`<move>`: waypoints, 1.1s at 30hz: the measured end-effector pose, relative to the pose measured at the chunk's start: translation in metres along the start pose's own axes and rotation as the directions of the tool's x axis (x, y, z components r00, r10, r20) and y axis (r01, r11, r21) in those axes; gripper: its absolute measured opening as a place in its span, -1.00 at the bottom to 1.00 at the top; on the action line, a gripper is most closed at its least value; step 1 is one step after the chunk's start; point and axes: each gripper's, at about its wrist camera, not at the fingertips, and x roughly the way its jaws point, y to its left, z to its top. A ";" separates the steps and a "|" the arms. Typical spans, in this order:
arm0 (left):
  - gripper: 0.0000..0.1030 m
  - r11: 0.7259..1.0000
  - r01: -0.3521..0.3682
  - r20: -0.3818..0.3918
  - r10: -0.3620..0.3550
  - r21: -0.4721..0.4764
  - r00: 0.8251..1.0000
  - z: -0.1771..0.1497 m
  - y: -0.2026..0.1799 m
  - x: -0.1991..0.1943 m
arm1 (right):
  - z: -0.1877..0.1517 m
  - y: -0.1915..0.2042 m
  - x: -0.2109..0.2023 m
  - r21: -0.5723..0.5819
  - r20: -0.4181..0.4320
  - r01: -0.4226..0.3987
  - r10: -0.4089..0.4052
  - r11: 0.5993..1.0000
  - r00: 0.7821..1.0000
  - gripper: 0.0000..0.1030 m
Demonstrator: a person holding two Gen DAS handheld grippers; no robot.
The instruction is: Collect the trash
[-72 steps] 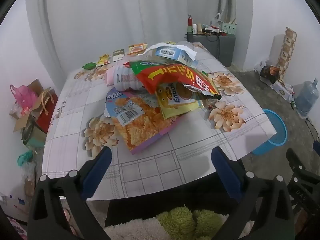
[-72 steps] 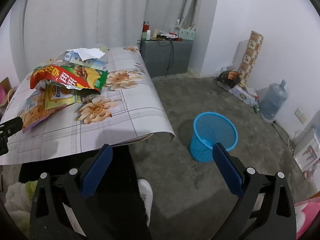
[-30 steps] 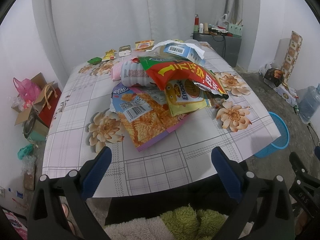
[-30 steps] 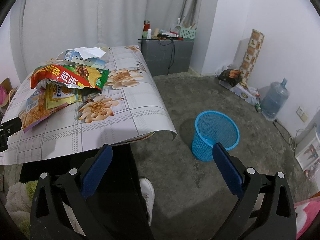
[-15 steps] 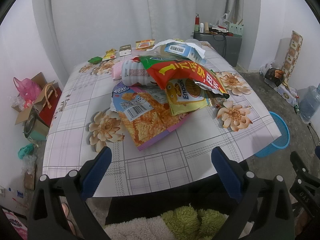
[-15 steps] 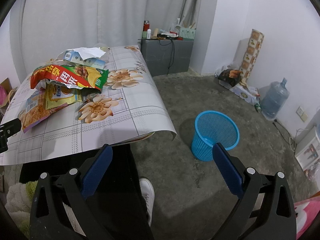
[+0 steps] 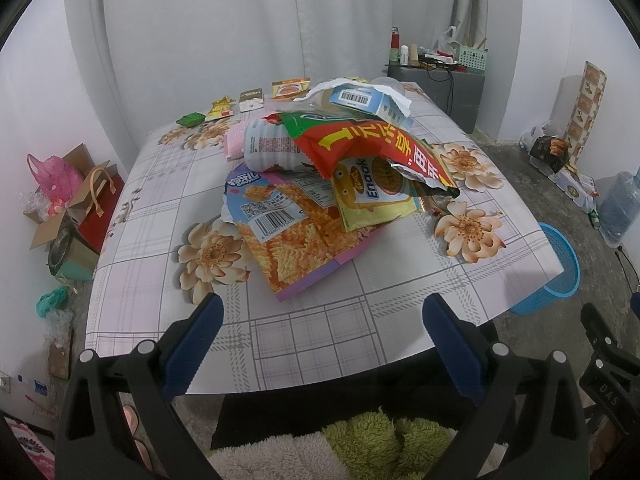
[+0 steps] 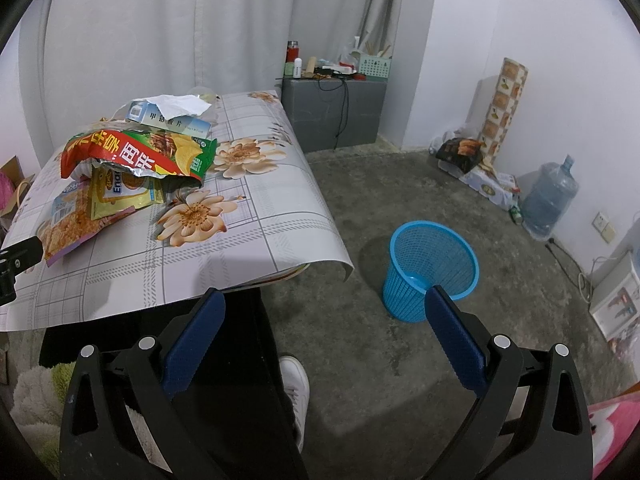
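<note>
1. My left gripper (image 7: 318, 320) hangs spread and empty at the bottom of the frame.
2. The wrapper pile (image 7: 320, 184) lies centre frame on the table (image 7: 140, 248).
3. My right gripper (image 8: 322, 318), spread and empty, frames the blue basket (image 8: 430, 270) right of centre.

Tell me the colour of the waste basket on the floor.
The waste basket is bright blue mesh plastic, clearest in the right wrist view.

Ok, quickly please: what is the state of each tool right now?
Left tool: open, holding nothing.
Right tool: open, holding nothing.
</note>
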 end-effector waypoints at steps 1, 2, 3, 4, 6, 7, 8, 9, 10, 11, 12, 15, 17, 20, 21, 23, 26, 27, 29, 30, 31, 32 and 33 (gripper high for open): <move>0.89 1.000 0.000 0.000 0.000 0.000 1.000 0.000 0.001 0.000 | 0.000 0.000 0.000 0.000 0.000 0.000 0.000 1.000 1.000 0.85; 0.89 1.000 0.000 -0.001 0.000 0.000 1.000 0.000 0.000 0.000 | 0.000 0.002 0.000 0.000 -0.001 0.000 0.000 1.000 1.000 0.85; 0.89 1.000 0.000 0.000 0.000 0.000 1.000 0.000 0.000 0.000 | 0.000 0.000 0.000 0.001 0.000 0.000 0.000 1.000 1.000 0.85; 0.89 1.000 0.000 0.000 0.000 0.000 1.000 0.000 0.000 0.000 | 0.000 0.001 0.000 0.001 0.000 0.000 0.000 1.000 1.000 0.85; 0.89 1.000 0.001 -0.001 -0.001 0.001 1.000 0.000 0.000 0.000 | 0.000 0.001 0.000 0.000 0.000 0.001 -0.001 1.000 1.000 0.85; 0.89 1.000 0.001 -0.001 -0.001 0.001 1.000 0.000 0.000 0.000 | 0.000 0.000 0.000 0.001 0.000 0.001 -0.001 1.000 1.000 0.85; 0.89 1.000 0.001 -0.001 -0.001 0.001 1.000 0.000 0.000 0.000 | 0.000 0.002 0.000 0.001 0.001 0.001 -0.001 1.000 1.000 0.85; 0.89 1.000 0.000 -0.001 0.000 0.001 1.000 0.000 0.000 0.000 | 0.000 0.001 0.000 0.001 0.000 0.000 0.000 1.000 1.000 0.85; 0.89 1.000 0.000 -0.001 0.000 0.001 1.000 0.000 0.000 0.000 | 0.000 0.000 0.000 0.001 -0.001 0.001 -0.001 1.000 1.000 0.85; 0.90 1.000 0.000 -0.001 0.000 0.000 1.000 0.000 0.001 0.000 | 0.000 0.000 0.000 0.001 -0.002 0.000 0.000 1.000 1.000 0.85; 0.89 1.000 0.000 -0.002 0.000 0.000 1.000 0.000 0.001 0.000 | 0.000 0.000 0.000 0.001 -0.001 0.000 0.000 1.000 1.000 0.85; 0.90 1.000 0.000 -0.002 0.000 0.000 1.000 -0.001 0.000 0.000 | 0.000 0.000 0.000 0.001 -0.002 0.001 -0.001 1.000 1.000 0.85; 0.89 1.000 0.001 -0.002 -0.001 0.001 1.000 0.000 0.000 0.000 | -0.001 0.001 0.001 0.003 -0.002 0.000 0.000 1.000 1.000 0.85; 0.89 1.000 0.001 -0.002 -0.001 0.000 1.000 0.000 0.000 0.000 | -0.001 0.002 0.001 0.000 -0.001 0.002 -0.002 1.000 1.000 0.85; 0.89 1.000 0.001 -0.003 -0.001 -0.001 1.000 0.000 0.001 0.000 | -0.001 0.002 0.002 0.001 -0.001 0.001 -0.001 1.000 1.000 0.85; 0.89 1.000 0.000 -0.004 0.000 -0.002 1.000 -0.001 0.001 0.001 | -0.001 0.000 0.001 0.002 -0.002 0.001 -0.001 1.000 1.000 0.85; 0.90 1.000 0.000 -0.007 0.000 -0.004 1.000 -0.004 0.004 0.001 | -0.001 0.002 0.001 0.002 -0.003 0.004 -0.004 1.000 1.000 0.85; 0.89 1.000 0.001 -0.007 -0.001 -0.004 1.000 -0.004 0.004 0.001 | 0.000 0.000 0.003 0.002 -0.003 0.005 -0.005 1.000 1.000 0.85; 0.90 1.000 0.003 -0.005 -0.003 -0.003 1.000 -0.004 0.003 0.000 | 0.000 0.001 0.003 0.003 -0.004 0.010 -0.010 1.000 1.000 0.85; 0.90 1.000 0.007 -0.003 -0.007 -0.004 1.000 -0.004 0.005 0.000 | 0.002 0.003 0.004 0.003 -0.003 0.016 -0.016 1.000 1.000 0.85; 0.89 1.000 0.011 0.002 -0.011 -0.006 1.000 -0.004 0.007 -0.001 | 0.003 0.003 0.004 0.003 -0.001 0.018 -0.018 1.000 1.000 0.85; 0.89 1.000 0.010 0.007 -0.010 -0.007 1.000 -0.002 0.009 -0.001 | 0.007 0.006 0.004 0.002 0.004 0.025 -0.025 1.000 1.000 0.85; 0.89 1.000 0.004 0.014 -0.004 -0.009 1.000 -0.001 0.012 -0.001 | 0.006 -0.005 0.002 0.003 0.008 0.027 -0.027 1.000 1.000 0.85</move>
